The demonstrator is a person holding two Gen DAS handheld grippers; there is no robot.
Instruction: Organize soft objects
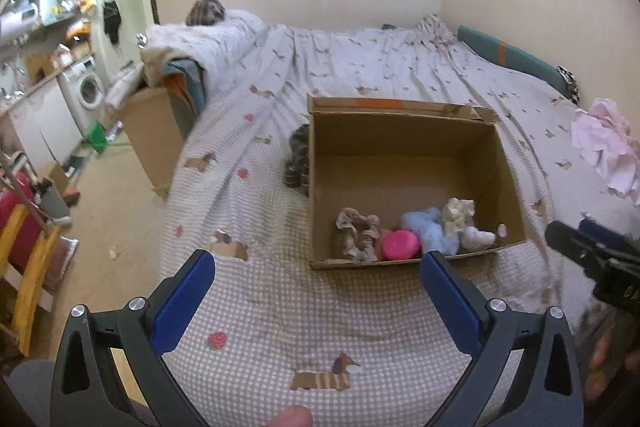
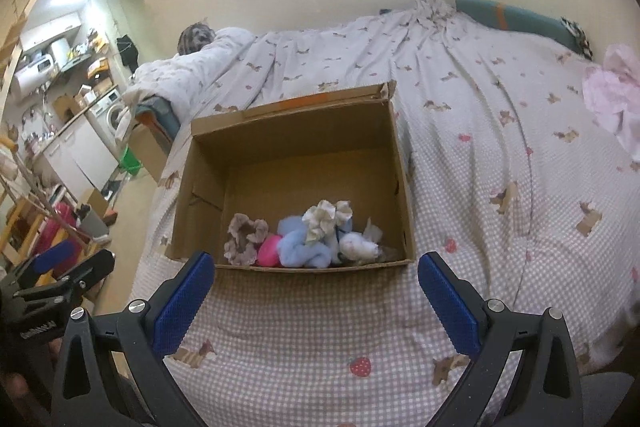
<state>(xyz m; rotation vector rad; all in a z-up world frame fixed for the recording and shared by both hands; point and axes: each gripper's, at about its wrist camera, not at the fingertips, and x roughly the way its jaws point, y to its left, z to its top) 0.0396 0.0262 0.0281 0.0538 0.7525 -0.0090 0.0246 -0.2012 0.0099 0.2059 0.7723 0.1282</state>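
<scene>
Both grippers hover over the checked bedspread with nothing in them — the left gripper has its blue pads spread wide, and the right gripper is just as wide apart. Ahead sits the open cardboard box, and the soft things are bunched along its near wall: a beige scrunchie, a pink ball, a blue plush, a cream scrunchie. Off to the right, a pink cloth lies on the bed, well apart from the box.
</scene>
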